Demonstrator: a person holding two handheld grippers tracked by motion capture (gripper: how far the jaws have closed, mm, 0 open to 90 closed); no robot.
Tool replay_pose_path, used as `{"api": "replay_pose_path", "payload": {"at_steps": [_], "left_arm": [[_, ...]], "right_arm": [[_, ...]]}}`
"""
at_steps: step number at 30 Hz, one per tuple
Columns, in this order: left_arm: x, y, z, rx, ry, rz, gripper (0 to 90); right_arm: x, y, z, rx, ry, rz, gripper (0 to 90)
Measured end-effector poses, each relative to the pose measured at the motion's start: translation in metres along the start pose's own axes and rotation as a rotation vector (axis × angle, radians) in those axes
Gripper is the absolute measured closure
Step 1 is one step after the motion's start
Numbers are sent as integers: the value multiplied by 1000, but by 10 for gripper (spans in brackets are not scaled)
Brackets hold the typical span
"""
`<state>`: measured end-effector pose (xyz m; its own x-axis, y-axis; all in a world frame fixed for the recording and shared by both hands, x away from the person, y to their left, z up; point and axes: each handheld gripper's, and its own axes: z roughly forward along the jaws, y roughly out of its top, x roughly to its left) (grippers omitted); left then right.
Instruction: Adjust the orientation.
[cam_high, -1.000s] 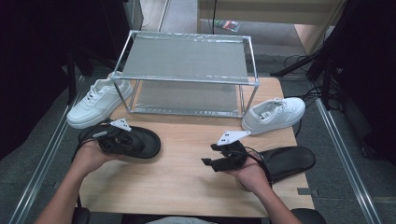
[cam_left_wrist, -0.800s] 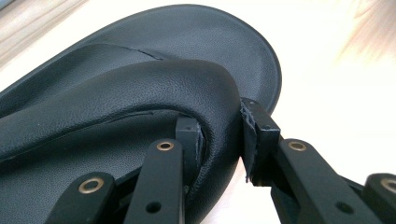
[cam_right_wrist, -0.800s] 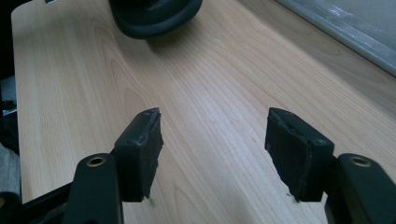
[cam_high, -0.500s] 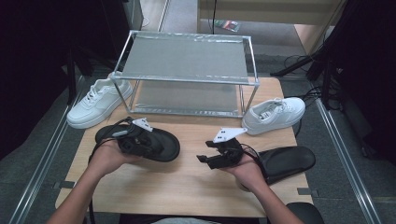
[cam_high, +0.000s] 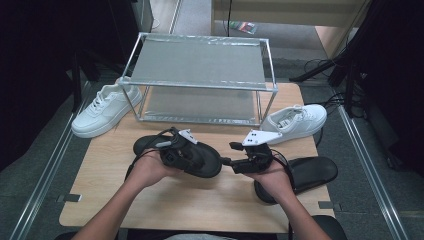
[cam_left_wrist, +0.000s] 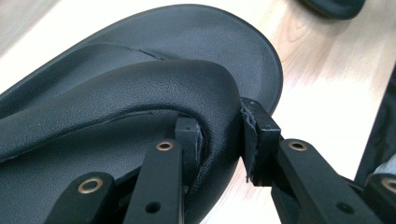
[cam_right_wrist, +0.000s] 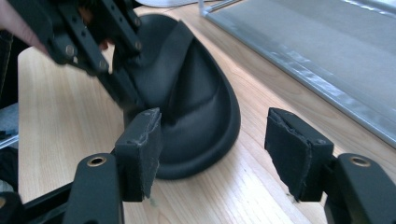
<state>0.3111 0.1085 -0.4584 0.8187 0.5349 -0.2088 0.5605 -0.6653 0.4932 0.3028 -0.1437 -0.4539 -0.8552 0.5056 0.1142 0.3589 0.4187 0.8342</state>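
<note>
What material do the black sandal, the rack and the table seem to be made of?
Sandal: likely leather or a leather-like synthetic, matte, with a fine grain and soft sheen on the strap. Rack: metal, silvery, with thin shiny bars; the shelves look like dull grey sheet. Table: wood or wood-look laminate, pale with visible grain; which one is unclear.

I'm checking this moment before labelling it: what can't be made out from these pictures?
- Black sandal, high view: its middle is hidden by the left gripper and hand.
- Second black sandal, high view: its near end is covered by the right hand.
- Left white sneaker, high view: partly behind the metal rack leg.
- Left gripper view: the sandal's heel end is cut off by the frame edge.
</note>
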Motion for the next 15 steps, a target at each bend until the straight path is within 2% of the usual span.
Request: {"api": "replay_pose_path", "payload": {"at_steps": [4,11,15], "left_arm": [[-7,7,11,8,-13,24,715],[-11,17,26,-5,-39,32,712],[-8,20,42,-5,-71,8,707]], "right_arm": [[-1,-3,-6,-4,-22,8,380],[0,-11,-13,14,-48,20,380],[1,-17,-16,26,-63,30,380]]}}
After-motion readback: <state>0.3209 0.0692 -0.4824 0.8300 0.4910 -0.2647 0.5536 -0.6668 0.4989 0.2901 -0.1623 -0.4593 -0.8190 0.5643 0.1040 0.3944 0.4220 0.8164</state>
